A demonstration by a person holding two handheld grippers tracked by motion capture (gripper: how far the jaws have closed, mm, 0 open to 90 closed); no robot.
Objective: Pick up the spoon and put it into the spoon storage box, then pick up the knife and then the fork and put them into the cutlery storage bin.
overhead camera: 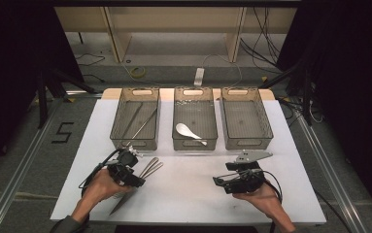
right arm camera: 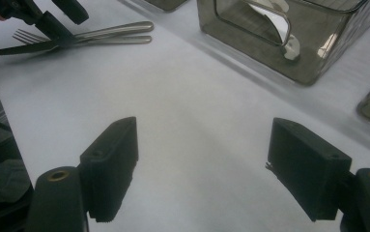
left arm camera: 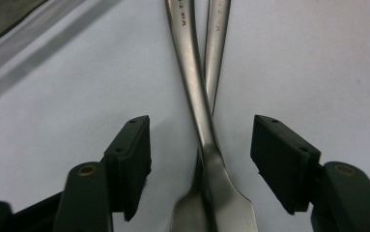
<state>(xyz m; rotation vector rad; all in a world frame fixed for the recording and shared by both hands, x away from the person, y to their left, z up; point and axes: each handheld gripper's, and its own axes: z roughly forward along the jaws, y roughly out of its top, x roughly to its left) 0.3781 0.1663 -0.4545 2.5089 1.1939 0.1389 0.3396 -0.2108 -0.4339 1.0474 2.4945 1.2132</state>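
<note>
Though left tool (left arm camera: 199, 159) straddles crossed forks (left arm camera: 206, 145) unclamped, tines cut off; right tool (right arm camera: 202, 169) apart, empty.

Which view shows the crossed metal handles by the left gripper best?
The left gripper view: the crossed metal handles run up the middle of it, sharp, between that gripper's open pads, untouched. The high view shows them small beside the left gripper. The right gripper view has them far off, lying flat with fork tines visible.
</note>
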